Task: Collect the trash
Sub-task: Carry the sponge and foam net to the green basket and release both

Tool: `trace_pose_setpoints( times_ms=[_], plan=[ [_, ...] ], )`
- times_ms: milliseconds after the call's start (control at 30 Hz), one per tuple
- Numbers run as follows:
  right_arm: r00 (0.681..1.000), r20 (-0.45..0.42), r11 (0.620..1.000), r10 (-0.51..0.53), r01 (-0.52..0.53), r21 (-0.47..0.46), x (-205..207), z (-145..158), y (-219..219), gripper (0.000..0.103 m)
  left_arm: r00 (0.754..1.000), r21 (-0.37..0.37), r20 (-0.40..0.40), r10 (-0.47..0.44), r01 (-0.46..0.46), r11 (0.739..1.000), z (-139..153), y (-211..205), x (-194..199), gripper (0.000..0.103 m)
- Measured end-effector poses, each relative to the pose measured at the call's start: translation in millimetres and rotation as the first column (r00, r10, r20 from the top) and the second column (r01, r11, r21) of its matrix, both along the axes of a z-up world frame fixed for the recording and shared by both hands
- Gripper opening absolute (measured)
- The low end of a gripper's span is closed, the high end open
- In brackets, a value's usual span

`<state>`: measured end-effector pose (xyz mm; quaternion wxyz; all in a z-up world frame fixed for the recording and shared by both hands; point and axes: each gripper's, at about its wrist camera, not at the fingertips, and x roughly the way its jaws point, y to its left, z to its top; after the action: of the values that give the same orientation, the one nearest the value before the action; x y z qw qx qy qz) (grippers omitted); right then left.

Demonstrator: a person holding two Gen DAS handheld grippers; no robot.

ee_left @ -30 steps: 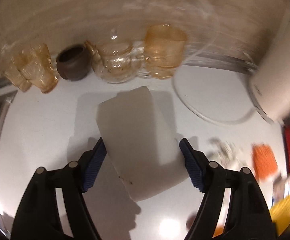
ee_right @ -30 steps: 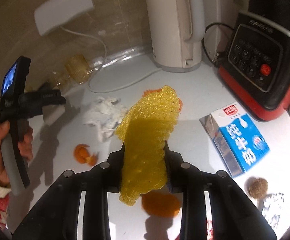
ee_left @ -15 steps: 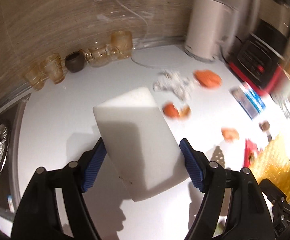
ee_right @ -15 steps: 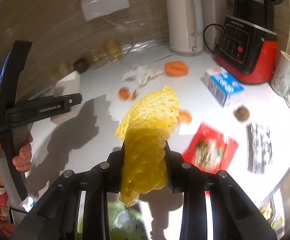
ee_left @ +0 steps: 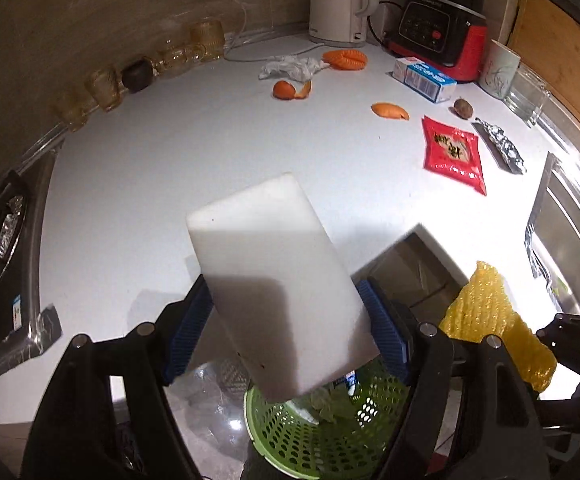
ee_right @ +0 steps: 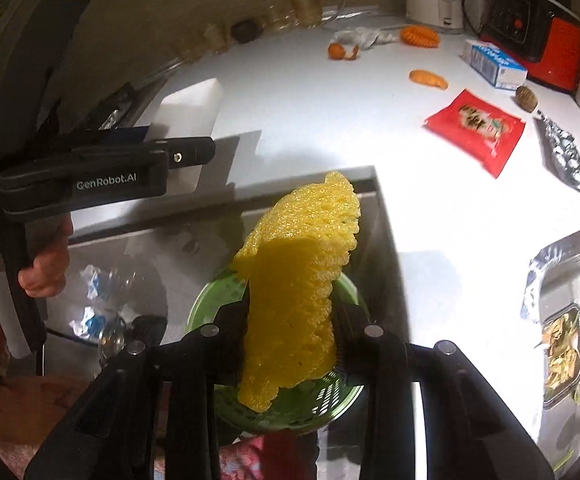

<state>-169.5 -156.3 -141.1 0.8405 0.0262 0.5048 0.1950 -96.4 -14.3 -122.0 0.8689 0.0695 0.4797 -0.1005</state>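
My left gripper (ee_left: pixel 286 344) grips foam (ee_left: pixel 274 276) | right gripper (ee_right: pixel 290 340) grips net (ee_right: pixel 294 280) | both above bin (ee_left: pixel 310 444), frame bottom | next: release

A: Harsh overhead light blows out the white countertop (ee_right: pixel 430 248) at right; hard shadows fall at centre.

B: Fisheye bends the edges; dim upper-left corners, slight softness throughout.

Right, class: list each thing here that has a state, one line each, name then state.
Left gripper: shut on white foam block.
Right gripper: shut on yellow foam net.
Green basket: below both, holding trash.
Milk carton: lying flat.
Red snack packet: flat on counter.
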Motion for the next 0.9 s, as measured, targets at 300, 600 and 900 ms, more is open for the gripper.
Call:
trace_pose_setpoints(
  times_ms=[300, 600, 900],
  plan=[
    [0.988, -0.082, 0.991, 0.131, -0.132, -0.012, -26, -54, 28, 0.033, 0.998, 0.007, -0.049, 0.034, -0.034, 0.999, -27, 9, -47, 0.072],
    [0.974, -0.142, 0.983, 0.175, -0.182, -0.038, -32, -78, 39, 0.070, 0.997, 0.027, -0.064, 0.035, -0.034, 0.999, -37, 11, -61, 0.073],
    [0.984, -0.127, 0.991, 0.128, -0.130, -0.011, -35, -66, 20, 0.083, 0.997, 0.025, -0.078, 0.020, -0.018, 1.000, -42, 10, -63, 0.073]
  ],
)
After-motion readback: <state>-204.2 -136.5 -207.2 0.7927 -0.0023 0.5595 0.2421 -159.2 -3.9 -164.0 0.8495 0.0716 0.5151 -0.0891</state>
